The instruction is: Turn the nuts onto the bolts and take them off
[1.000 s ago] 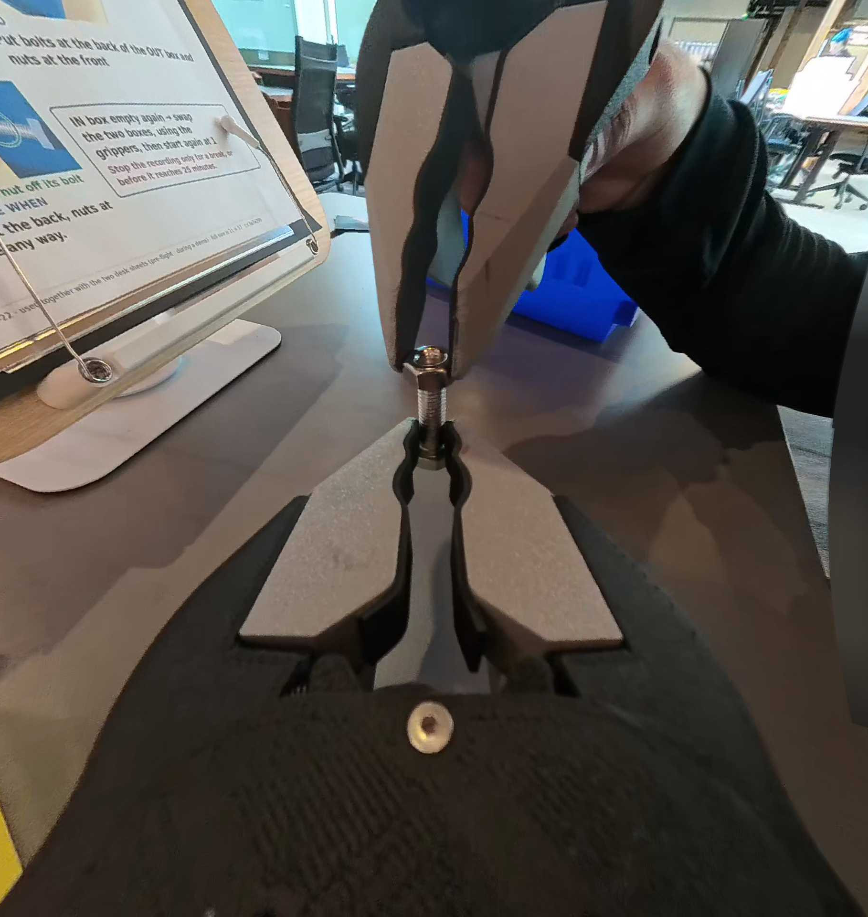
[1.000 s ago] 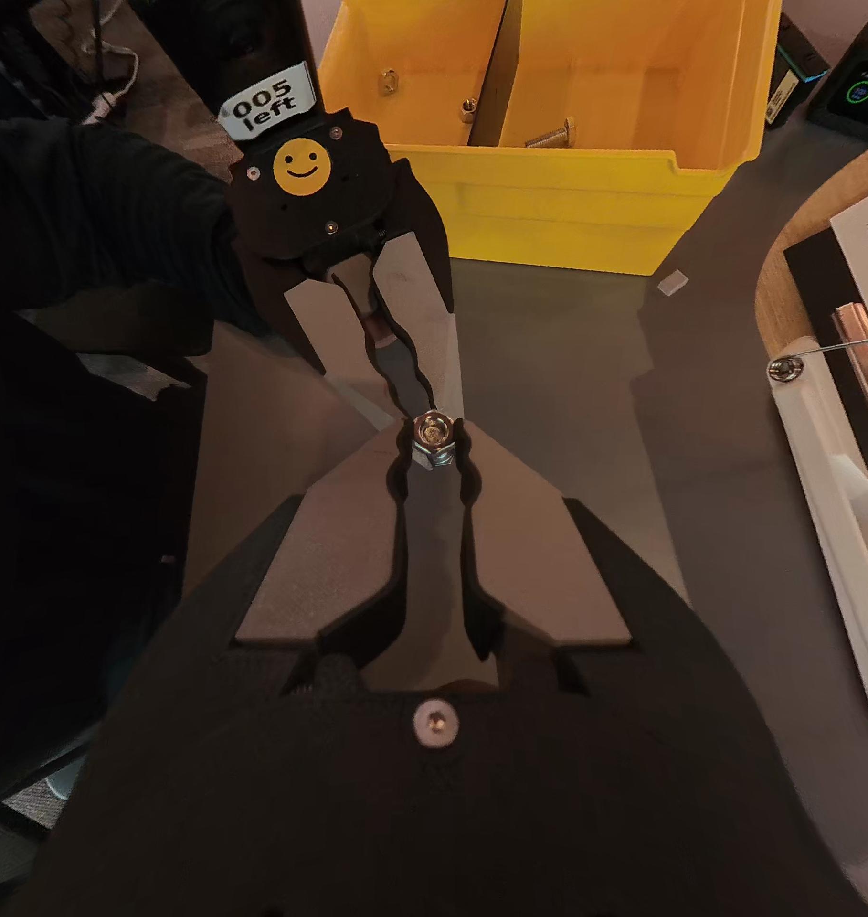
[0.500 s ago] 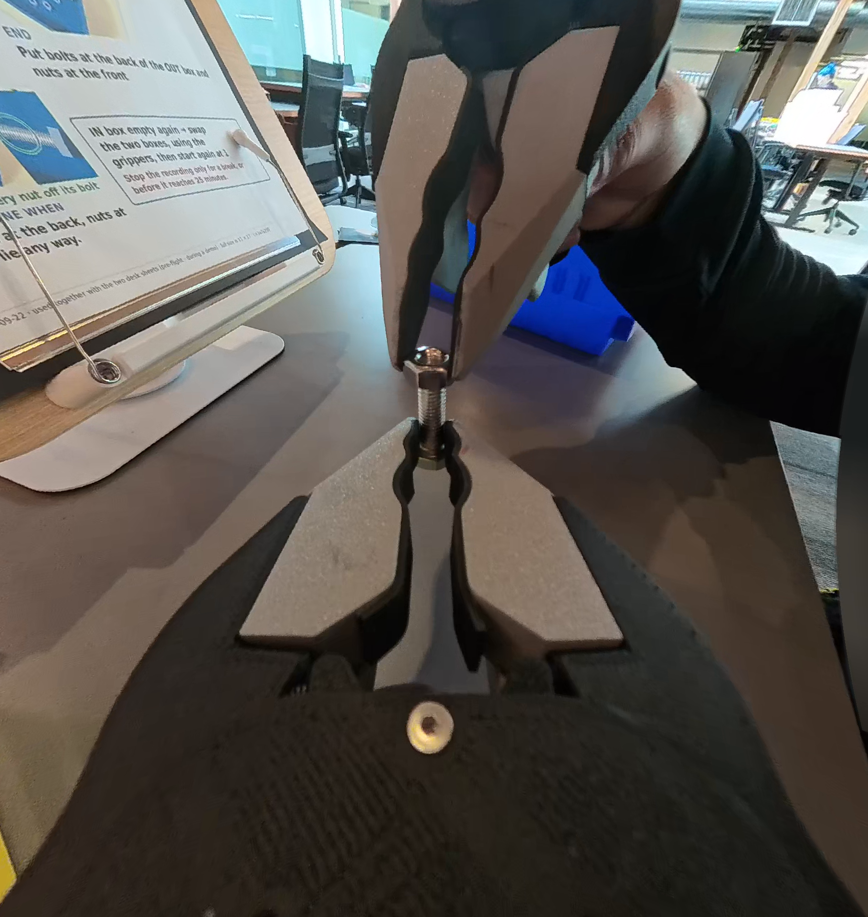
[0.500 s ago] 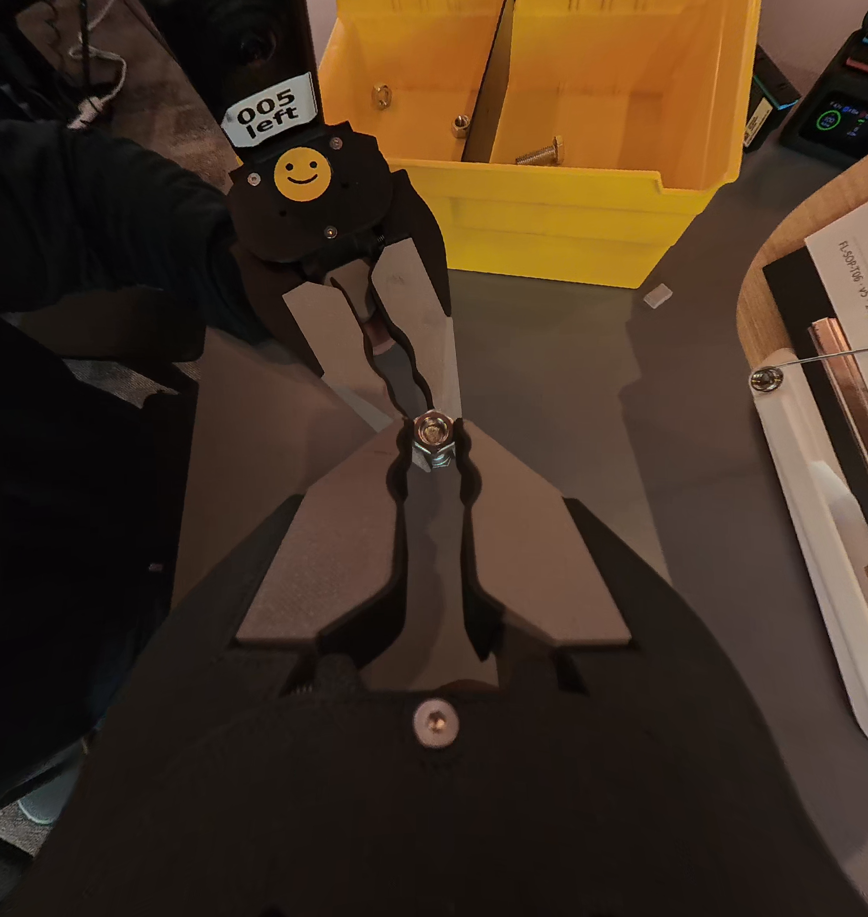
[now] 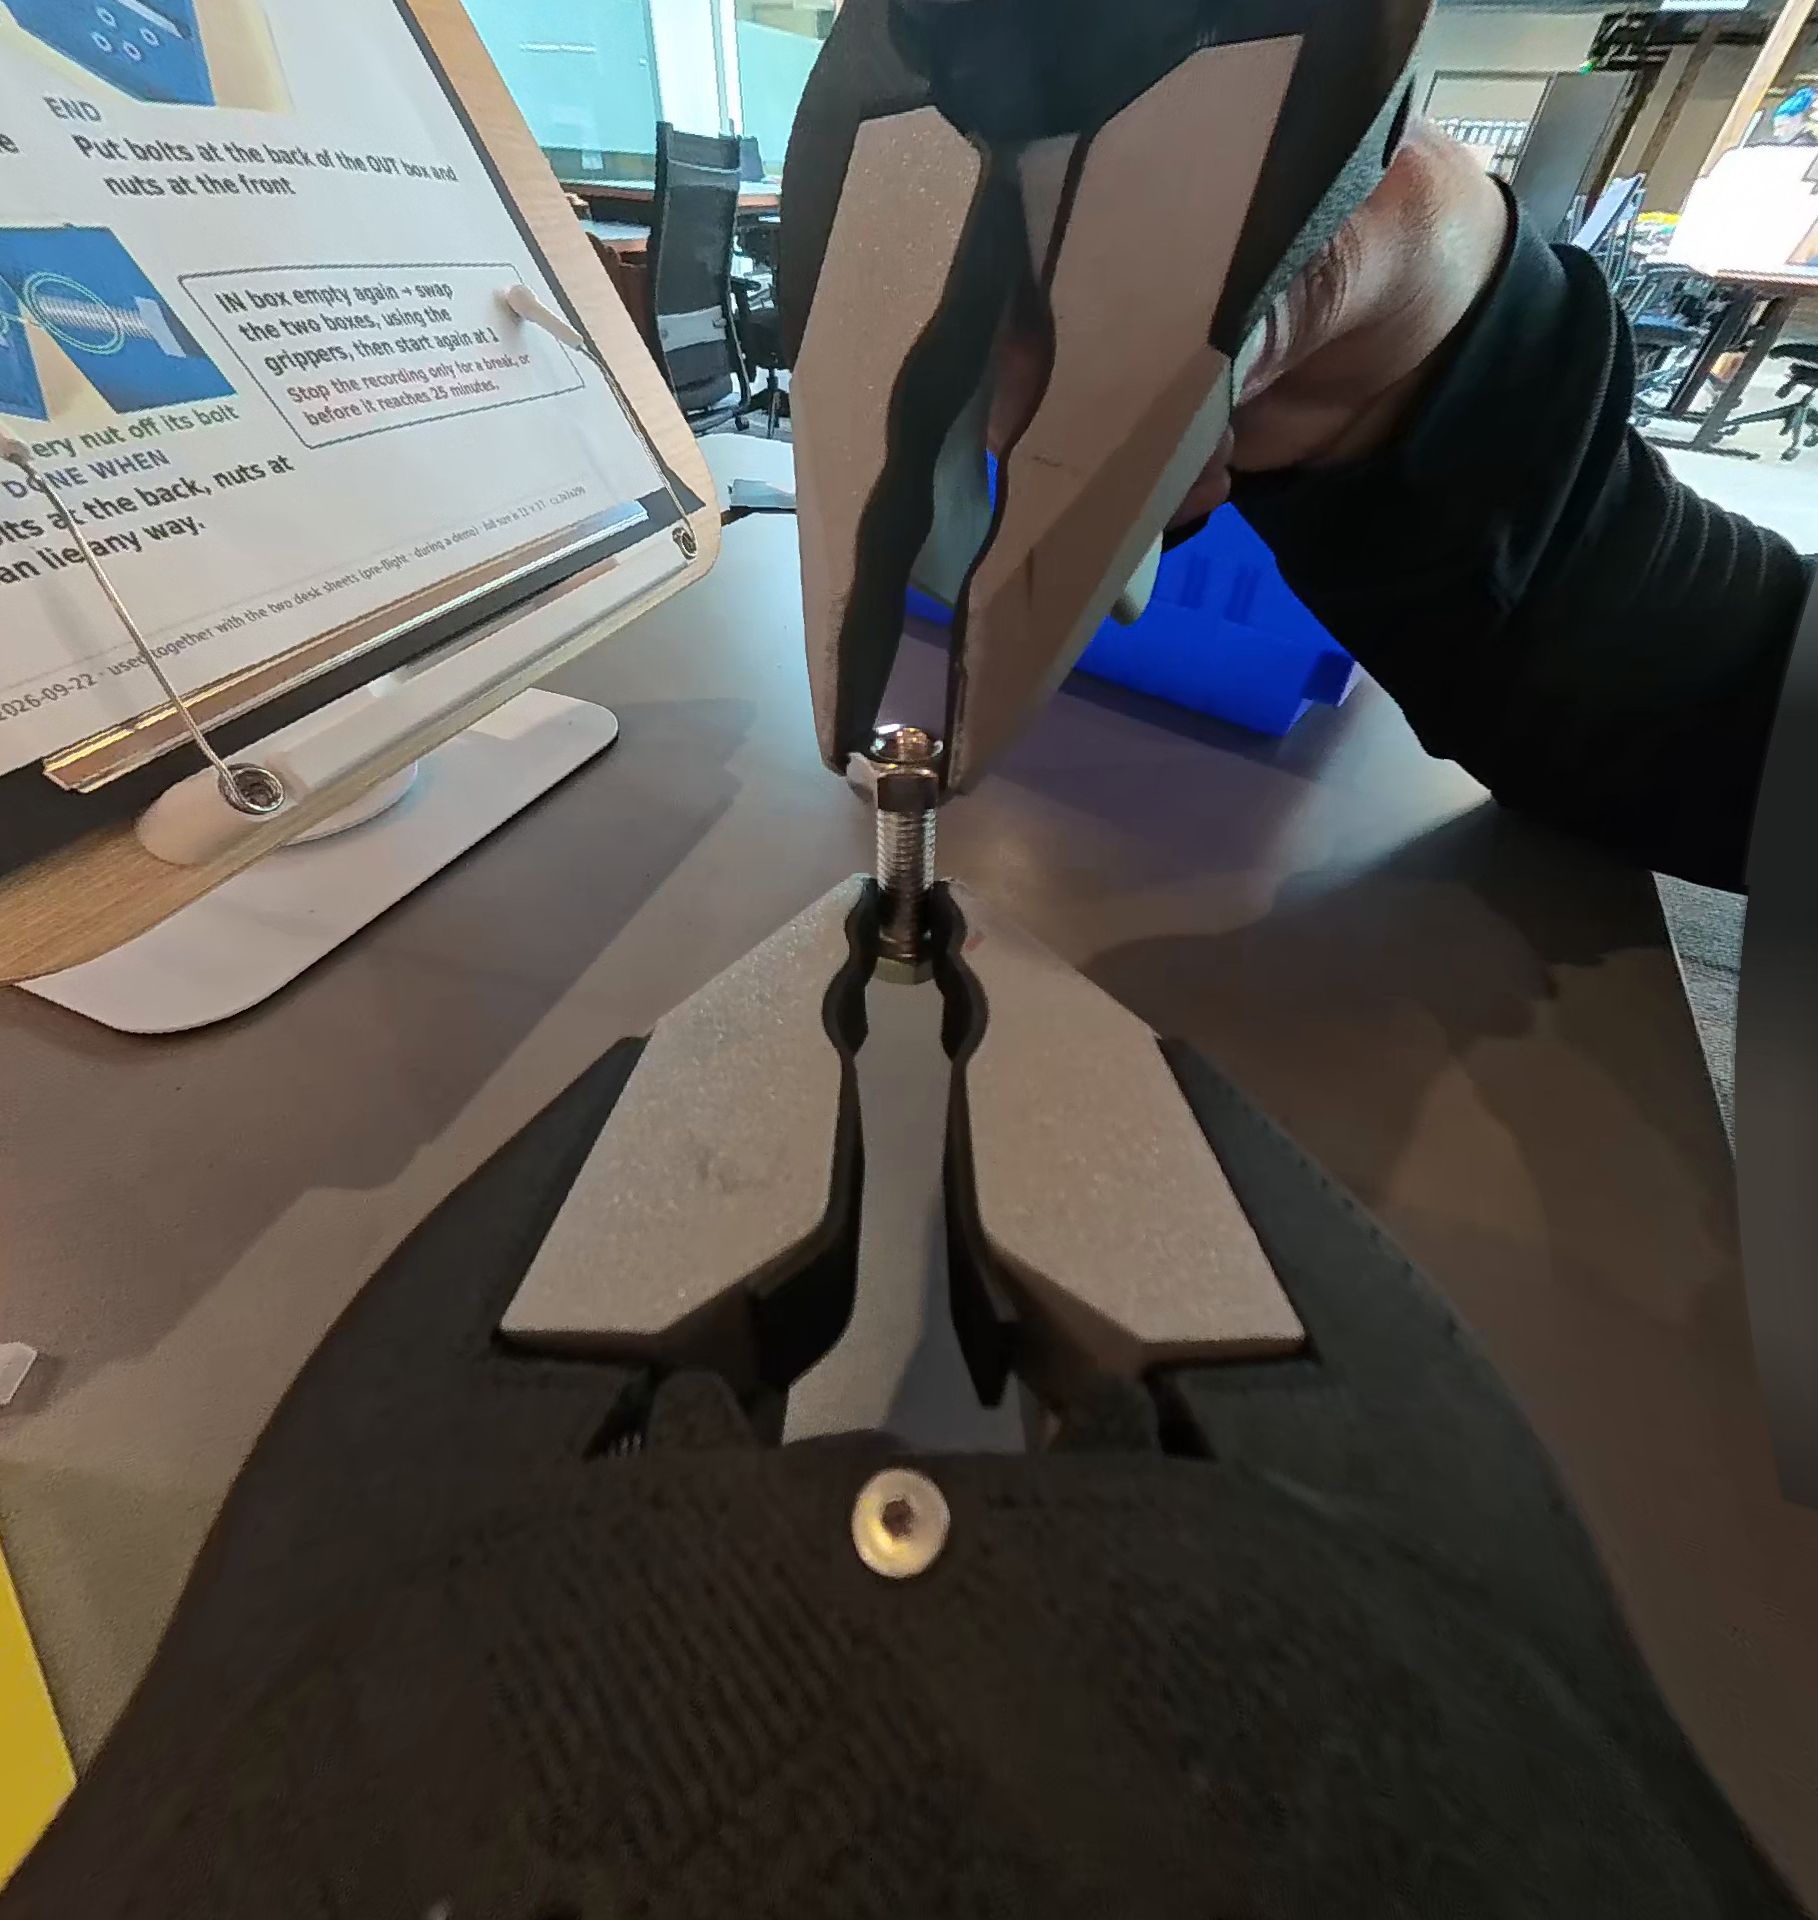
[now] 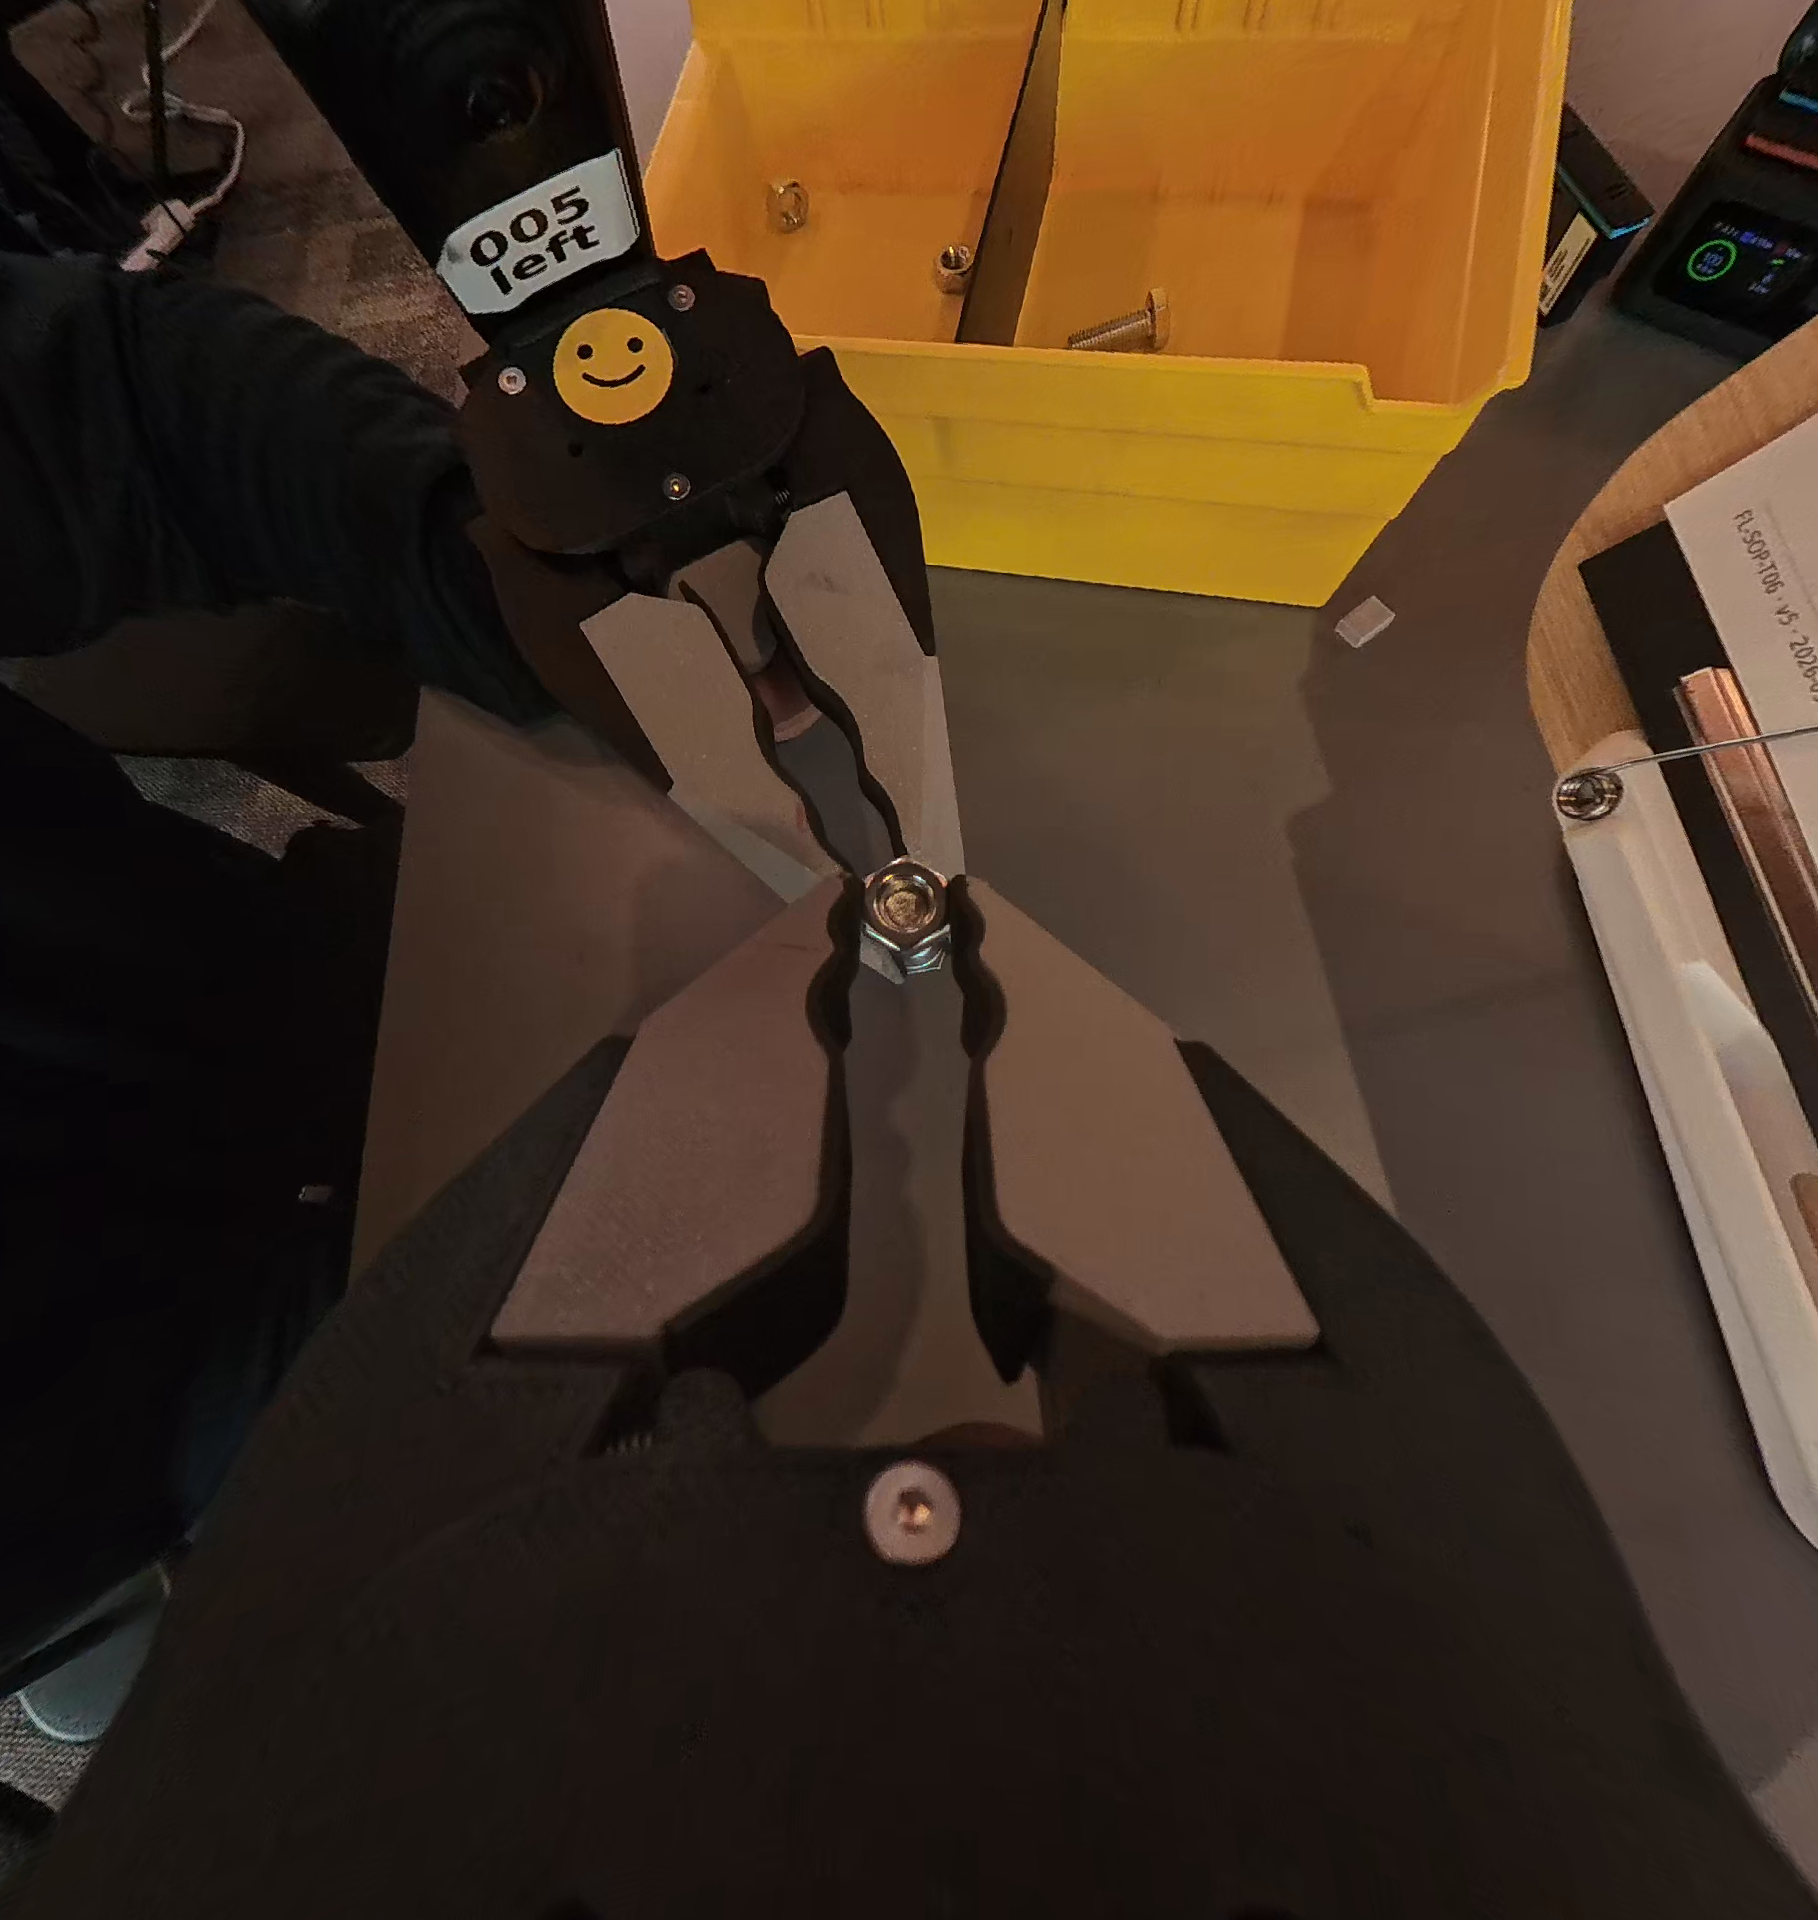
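A short silver bolt [image 5: 900, 852] stands upright between the two grippers above the dark table. My left gripper [image 5: 900, 904] is shut on the bolt's lower end. My right gripper [image 5: 903, 764] comes down from above and is shut on the hex nut [image 5: 905, 795] at the bolt's top end. In the right wrist view the nut [image 6: 900, 902] sits end-on between my right gripper's [image 6: 903, 894] fingertips. The left gripper [image 6: 889, 868] reaches in from the upper left, held by a hand in a black sleeve.
A yellow bin [image 6: 1144, 416] with a divider stands behind; it holds two nuts [image 6: 785, 197] on one side and a bolt [image 6: 1118, 322] on the other. A blue bin [image 5: 1227, 665] lies behind the right gripper. A document stand [image 5: 261, 883] is at the left. My two grippers' fingertips are within a few centimetres of each other.
Both grippers keep their hold on bolt and nut. The right gripper has turned slightly, so the yellow bin has shifted in its view. The left view has shifted a little.
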Action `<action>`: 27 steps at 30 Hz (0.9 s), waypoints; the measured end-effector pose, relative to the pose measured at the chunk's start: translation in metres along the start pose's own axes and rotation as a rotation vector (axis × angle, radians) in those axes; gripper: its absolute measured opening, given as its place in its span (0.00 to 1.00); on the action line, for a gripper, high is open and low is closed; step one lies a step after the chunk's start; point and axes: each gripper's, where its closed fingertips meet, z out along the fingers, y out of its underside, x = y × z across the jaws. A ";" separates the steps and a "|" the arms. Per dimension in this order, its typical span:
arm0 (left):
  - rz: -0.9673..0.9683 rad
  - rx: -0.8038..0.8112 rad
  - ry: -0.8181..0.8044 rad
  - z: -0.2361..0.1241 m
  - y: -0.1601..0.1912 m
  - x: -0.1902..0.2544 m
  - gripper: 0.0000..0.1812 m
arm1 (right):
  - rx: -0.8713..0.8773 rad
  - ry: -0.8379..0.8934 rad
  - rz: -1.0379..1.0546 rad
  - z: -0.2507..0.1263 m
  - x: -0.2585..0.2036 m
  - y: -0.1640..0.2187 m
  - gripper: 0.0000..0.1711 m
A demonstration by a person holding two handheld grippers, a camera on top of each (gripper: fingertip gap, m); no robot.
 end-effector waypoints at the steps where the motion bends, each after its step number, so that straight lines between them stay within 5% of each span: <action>1: -0.002 0.000 0.000 0.000 0.000 0.000 0.04 | 0.000 0.002 -0.001 0.000 0.000 0.000 0.08; 27: -0.005 -0.013 0.002 0.001 0.003 0.000 0.04 | -0.003 -0.014 0.018 0.002 0.000 0.002 0.08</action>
